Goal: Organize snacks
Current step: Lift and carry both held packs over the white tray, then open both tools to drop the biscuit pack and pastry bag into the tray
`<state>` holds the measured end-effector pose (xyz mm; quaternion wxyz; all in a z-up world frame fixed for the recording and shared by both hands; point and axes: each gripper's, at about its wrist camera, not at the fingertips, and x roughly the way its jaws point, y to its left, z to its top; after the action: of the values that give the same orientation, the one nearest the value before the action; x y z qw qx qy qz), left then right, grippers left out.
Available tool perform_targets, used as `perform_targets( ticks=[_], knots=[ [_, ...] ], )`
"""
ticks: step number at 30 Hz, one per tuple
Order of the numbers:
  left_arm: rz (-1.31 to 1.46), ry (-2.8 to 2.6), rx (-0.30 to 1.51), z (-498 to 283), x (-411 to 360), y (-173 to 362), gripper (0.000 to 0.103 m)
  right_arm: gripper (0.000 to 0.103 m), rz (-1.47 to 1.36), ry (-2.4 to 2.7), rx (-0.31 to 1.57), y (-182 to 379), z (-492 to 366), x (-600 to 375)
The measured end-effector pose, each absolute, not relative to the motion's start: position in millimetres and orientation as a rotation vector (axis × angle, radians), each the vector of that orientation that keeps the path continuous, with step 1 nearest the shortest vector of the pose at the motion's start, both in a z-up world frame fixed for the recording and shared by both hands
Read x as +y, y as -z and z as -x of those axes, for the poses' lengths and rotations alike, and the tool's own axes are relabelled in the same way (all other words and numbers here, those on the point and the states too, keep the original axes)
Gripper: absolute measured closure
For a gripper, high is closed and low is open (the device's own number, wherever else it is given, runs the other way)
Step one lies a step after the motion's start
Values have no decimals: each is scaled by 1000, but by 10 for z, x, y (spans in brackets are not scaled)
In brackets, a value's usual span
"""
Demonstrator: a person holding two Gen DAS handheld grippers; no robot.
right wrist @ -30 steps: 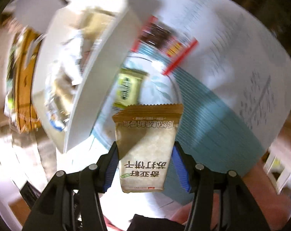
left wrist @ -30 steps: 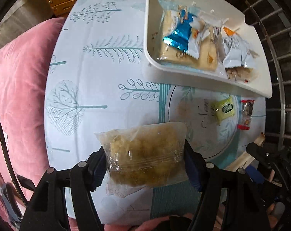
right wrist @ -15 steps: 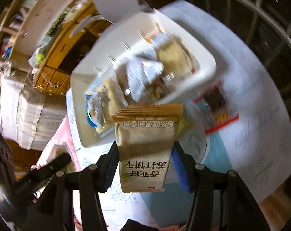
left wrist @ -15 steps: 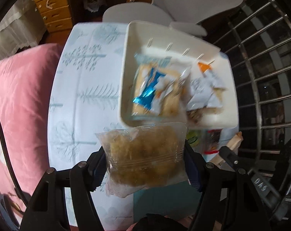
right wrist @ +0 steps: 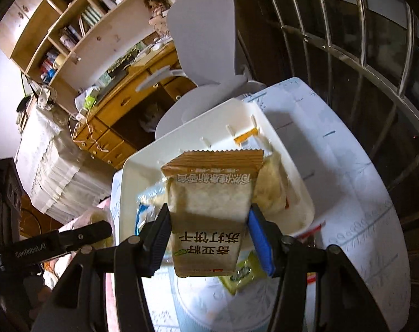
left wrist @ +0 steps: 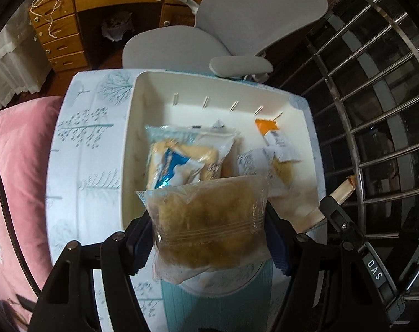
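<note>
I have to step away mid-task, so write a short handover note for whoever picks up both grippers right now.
Left gripper: shut on a clear-wrapped golden puffed snack, held above the near edge of the white plastic bin.
Right gripper: shut on a brown paper-look cracker packet, also over the bin.
Done: several packets already lie in the bin, among them a blue-and-white wrapped pastry.
Left: release both held snacks into the bin, then fetch the small green packet and a red-edged wrapper lying on the tablecloth.
</note>
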<state>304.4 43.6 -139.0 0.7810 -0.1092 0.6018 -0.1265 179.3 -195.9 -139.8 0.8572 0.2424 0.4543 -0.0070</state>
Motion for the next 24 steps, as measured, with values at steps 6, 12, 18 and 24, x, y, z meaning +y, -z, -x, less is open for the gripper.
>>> perform_targets(
  ticks=[6,12,18,24],
  knots=[
    [257,281,1293,-3166,340,1547,29,41,-549,46,988,1540,-1977,-2183],
    [240,299,1321,-3141,247,1617,18,30,-598,95,1033,1648,-1945,-2322],
    [241,329,1338,-3042,239,1613,18,30,-631,126,1017,1609,-1807,-2374],
    [225,373,1318,-2858,241,1460,18,30,-633,148,984,1461,-1624,-2378]
  ],
)
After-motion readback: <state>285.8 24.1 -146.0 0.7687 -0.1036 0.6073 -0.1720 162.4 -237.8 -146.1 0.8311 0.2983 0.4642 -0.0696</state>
